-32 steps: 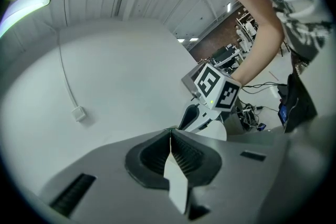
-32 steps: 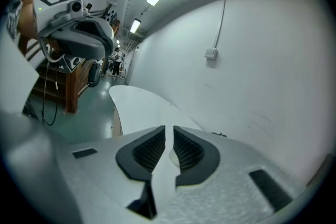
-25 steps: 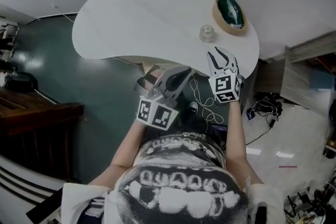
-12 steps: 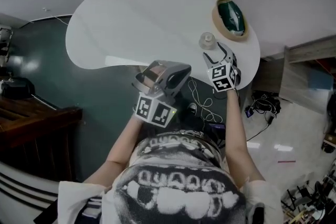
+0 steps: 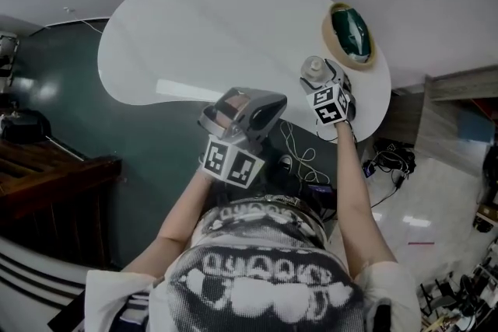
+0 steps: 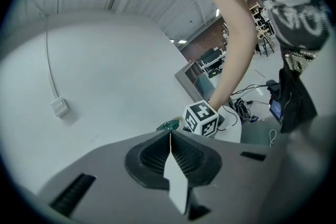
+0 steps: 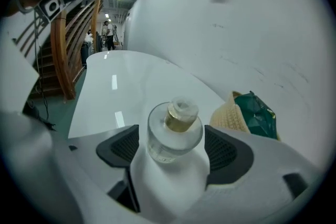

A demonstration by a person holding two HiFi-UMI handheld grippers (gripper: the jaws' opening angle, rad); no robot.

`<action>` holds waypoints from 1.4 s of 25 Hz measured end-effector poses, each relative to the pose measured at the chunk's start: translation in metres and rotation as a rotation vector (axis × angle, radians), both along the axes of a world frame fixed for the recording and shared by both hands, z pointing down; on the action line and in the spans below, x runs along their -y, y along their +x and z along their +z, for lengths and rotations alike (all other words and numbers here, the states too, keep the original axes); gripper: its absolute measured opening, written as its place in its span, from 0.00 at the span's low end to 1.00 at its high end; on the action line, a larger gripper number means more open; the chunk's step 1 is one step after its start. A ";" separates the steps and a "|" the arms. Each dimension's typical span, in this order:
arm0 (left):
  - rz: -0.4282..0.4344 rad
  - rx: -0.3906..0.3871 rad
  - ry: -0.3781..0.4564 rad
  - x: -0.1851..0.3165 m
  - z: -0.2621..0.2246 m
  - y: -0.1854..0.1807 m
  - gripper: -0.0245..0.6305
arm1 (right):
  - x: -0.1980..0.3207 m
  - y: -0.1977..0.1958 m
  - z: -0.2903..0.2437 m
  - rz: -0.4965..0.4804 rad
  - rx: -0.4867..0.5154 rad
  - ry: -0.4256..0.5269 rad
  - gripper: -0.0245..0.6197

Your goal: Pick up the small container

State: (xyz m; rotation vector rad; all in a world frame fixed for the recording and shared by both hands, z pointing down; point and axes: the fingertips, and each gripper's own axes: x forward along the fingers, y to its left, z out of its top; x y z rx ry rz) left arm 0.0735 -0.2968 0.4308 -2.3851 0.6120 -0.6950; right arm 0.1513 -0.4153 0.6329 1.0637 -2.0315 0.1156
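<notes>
The small container (image 5: 312, 68) is a clear glass jar with a stopper, standing upright near the right end of the white table (image 5: 202, 27). My right gripper (image 5: 318, 76) reaches over the table's edge with the container (image 7: 174, 131) between its jaws. Those jaws are opening and stand wide, each dark pad (image 7: 227, 148) a little off the glass. My left gripper (image 5: 255, 103) hangs off the table in front of the person's body, pointed up and away from the container. In the left gripper view the left gripper (image 6: 169, 136) is shut with nothing between its pads.
A woven dish holding something dark green (image 5: 348, 31) sits just beyond the container, also visible to its right in the right gripper view as the woven dish (image 7: 251, 115). Cables (image 5: 299, 152) lie on the floor below the table edge. A wooden staircase (image 7: 63, 44) stands far left.
My right gripper has moved forward over the table edge and its jaws have spread around the container. The left gripper has stayed almost in place.
</notes>
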 end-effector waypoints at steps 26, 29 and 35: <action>-0.062 0.038 -0.040 0.014 0.019 -0.044 0.04 | 0.015 -0.016 0.029 0.044 0.120 -0.029 0.57; -0.070 0.039 -0.041 0.013 0.020 -0.046 0.04 | 0.012 -0.020 0.018 0.063 0.156 -0.016 0.57; -0.068 0.034 -0.037 0.005 0.019 -0.043 0.04 | 0.003 -0.025 -0.017 0.032 0.176 0.035 0.57</action>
